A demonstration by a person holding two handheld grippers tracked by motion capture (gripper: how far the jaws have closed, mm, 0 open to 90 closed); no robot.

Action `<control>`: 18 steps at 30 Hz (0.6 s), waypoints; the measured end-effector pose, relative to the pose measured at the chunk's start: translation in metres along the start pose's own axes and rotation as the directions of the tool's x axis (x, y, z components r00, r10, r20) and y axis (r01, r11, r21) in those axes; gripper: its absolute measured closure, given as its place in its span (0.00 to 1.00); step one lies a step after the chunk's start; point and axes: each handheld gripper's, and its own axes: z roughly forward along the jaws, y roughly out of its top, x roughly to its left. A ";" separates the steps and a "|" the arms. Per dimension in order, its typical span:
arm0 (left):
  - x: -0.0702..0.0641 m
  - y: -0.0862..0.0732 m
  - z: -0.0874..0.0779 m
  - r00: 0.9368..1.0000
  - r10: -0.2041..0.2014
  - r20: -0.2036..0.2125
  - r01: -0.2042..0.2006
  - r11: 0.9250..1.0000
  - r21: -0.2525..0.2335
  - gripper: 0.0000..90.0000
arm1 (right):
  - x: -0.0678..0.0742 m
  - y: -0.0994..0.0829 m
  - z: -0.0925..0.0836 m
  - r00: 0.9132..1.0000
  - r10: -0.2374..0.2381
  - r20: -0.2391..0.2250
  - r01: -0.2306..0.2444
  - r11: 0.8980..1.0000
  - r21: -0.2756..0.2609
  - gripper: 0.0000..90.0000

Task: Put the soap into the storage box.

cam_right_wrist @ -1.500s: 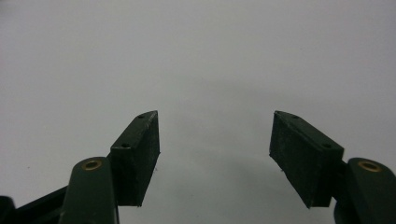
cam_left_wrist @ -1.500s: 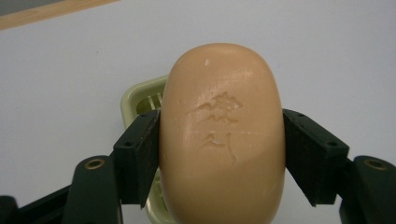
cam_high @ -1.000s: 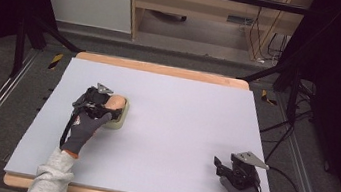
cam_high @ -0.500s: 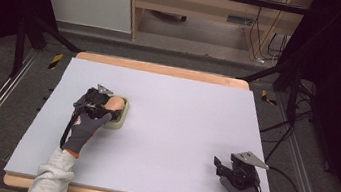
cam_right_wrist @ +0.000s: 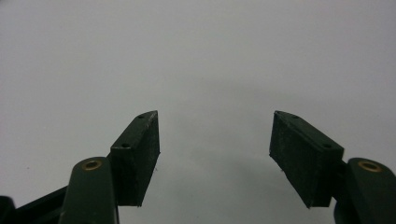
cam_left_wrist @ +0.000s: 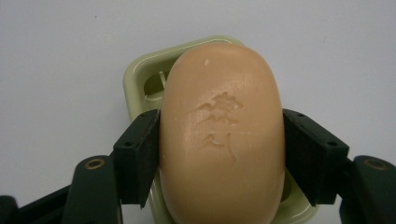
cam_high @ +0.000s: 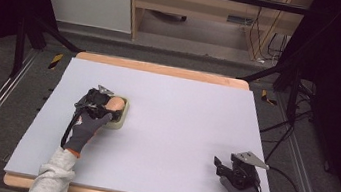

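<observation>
High view – scene: the lavender table top [cam_high: 179,127] carries a pale green soap dish [cam_high: 121,114] at its left side, with a peach-coloured soap bar [cam_high: 115,103] on or just over it.
High view – left gripper [cam_high: 106,107]: at the dish, held by a gloved hand [cam_high: 84,129].
High view – right gripper [cam_high: 222,165]: near the table's right front corner, well apart from the dish, holding nothing.
Left gripper view – jaws: clamped on the soap bar [cam_left_wrist: 222,135], one black pad [cam_left_wrist: 142,154] on each long side.
Left gripper view – soap dish [cam_left_wrist: 140,79]: directly under the bar, its rim and a drain slot visible beyond it.
Right gripper view – jaws: wide apart over the bare table top [cam_right_wrist: 196,56], nothing between them.
Step in hand: judged to be the grip on the bar at the dish, either lifting it out or seating it; I cannot tell which.
Next move calls for: a straight vertical motion with the bar kept level, since soap is slippery and could twist between the pads or drag the light dish along.
Hard to make out: whether the bar's underside touches the dish; the near part of the dish is hidden under the bar and jaws, and the stamped mark on the bar is not legible.
</observation>
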 end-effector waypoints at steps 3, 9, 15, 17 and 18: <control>0.000 0.000 0.001 1.000 -0.001 0.000 0.001 1.000 0.002 0.35 | 0.000 0.000 0.000 1.000 0.001 0.000 -0.001 1.000 0.001 0.37; 0.001 -0.001 0.004 1.000 -0.008 0.004 0.008 1.000 0.005 0.35 | 0.000 0.000 0.000 1.000 0.002 0.000 -0.002 1.000 0.001 0.37; 0.000 -0.001 0.006 1.000 -0.007 0.010 0.007 1.000 0.007 0.35 | 0.000 0.000 0.000 1.000 0.003 0.002 -0.003 1.000 0.000 0.37; 0.000 -0.001 0.007 1.000 -0.009 0.011 0.009 1.000 0.006 0.35 | 0.000 0.000 0.000 1.000 0.004 0.002 -0.004 1.000 0.000 0.37; 0.000 -0.001 0.008 1.000 -0.009 0.012 0.009 1.000 0.006 0.35 | 0.000 0.000 0.000 1.000 0.005 0.001 -0.005 1.000 0.000 0.37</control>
